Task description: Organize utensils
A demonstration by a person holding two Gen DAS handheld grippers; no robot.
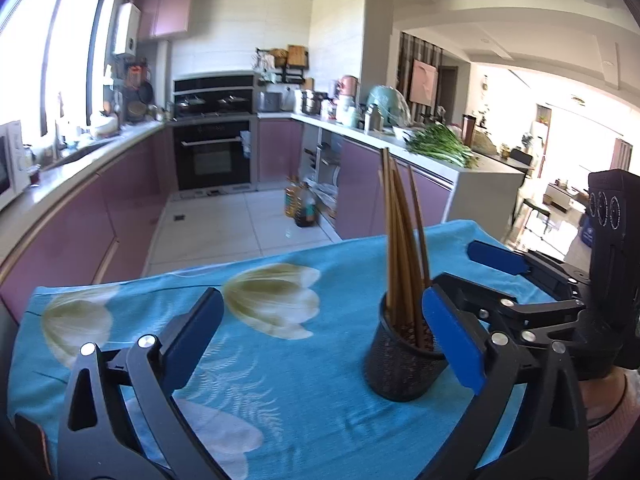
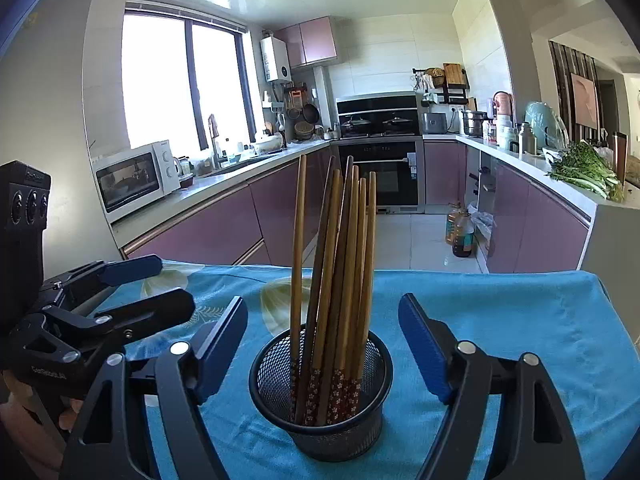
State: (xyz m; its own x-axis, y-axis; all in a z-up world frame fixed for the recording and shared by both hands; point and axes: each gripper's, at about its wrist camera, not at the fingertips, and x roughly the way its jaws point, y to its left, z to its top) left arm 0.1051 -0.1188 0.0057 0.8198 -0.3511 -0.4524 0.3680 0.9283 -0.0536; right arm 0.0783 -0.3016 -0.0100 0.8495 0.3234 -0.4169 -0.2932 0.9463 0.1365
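Blue-padded fingers (image 1: 192, 336) of the left gripper (image 1: 324, 338) fill the foreground of the left wrist view, standing wide apart with nothing between the pads but the blue flowered tablecloth (image 1: 280, 392). Just inside the right-hand finger, partly behind its pad, stands the black mesh cup (image 1: 396, 368), and the wooden chopsticks (image 1: 400, 248) rise from it, tips fanned upward. Beyond that finger and further right, the right gripper (image 1: 464, 280) reaches in from the side, its own blue pads spread, one on either side of the cup. Past the cloth's far edge lies a kitchen with purple cabinets (image 1: 132, 200). From the right wrist view, the right gripper (image 2: 322, 340) has its fingers (image 2: 424, 348) apart, the mesh cup (image 2: 320, 412) sitting centred between them, near the pads yet touching neither. Chopsticks (image 2: 344, 264) stand upright in it, patterned ends down. Left of the left-hand finger, the left gripper (image 2: 156, 284) shows from the side, jaws parted above the tablecloth (image 2: 520, 340).
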